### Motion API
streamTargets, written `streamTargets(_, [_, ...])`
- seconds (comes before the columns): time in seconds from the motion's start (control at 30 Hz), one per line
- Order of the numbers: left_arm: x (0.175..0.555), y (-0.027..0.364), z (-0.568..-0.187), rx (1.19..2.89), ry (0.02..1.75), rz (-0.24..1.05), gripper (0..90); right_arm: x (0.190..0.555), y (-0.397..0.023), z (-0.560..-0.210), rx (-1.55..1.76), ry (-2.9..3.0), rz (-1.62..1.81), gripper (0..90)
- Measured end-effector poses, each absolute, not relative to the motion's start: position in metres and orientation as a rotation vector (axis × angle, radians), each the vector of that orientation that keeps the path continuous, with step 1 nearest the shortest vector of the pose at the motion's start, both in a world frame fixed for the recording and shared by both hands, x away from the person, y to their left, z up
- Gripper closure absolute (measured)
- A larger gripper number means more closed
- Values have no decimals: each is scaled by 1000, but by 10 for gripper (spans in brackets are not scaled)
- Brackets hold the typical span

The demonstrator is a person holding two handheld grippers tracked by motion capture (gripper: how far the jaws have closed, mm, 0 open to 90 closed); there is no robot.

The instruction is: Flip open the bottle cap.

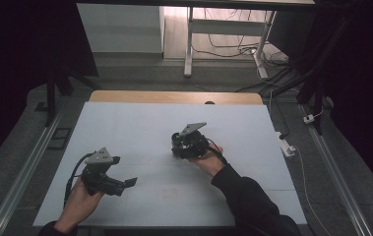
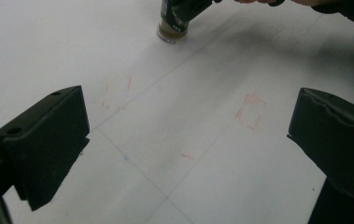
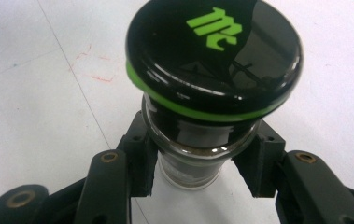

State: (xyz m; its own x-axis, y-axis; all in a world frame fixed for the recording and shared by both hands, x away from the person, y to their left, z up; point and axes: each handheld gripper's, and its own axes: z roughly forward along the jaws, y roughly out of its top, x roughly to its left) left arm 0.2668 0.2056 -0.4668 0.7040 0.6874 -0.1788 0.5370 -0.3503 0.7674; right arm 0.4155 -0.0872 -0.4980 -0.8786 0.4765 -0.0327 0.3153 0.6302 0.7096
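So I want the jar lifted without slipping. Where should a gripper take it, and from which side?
Grip the jar on its glass body under the wide black lid, from the side, as the right gripper does. It stands upright, and the overhanging lid stops it sliding down.

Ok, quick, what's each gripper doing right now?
Left gripper: open, holding nothing, over the table.
Right gripper: shut on the jar, just below its black lid.

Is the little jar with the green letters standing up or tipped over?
Standing up. The jar has its black lid on top, and in the left gripper view its base sits flat on the table. The right tool grips it.
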Motion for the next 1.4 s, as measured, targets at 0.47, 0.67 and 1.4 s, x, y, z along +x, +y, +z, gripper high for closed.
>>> streamTargets(0.47, [309, 177, -466, 2084, 853, 219, 0, 416, -87, -498, 645, 2637, 1084, 527])
streamTargets(0.67, [326, 164, -467, 2098, 811, 206, 0, 416, -87, -498, 642, 2638, 1082, 527])
streamTargets(1.4, [373, 131, -473, 2160, 716, 245, 529, 416, -87, -498, 639, 2640, 1084, 527])
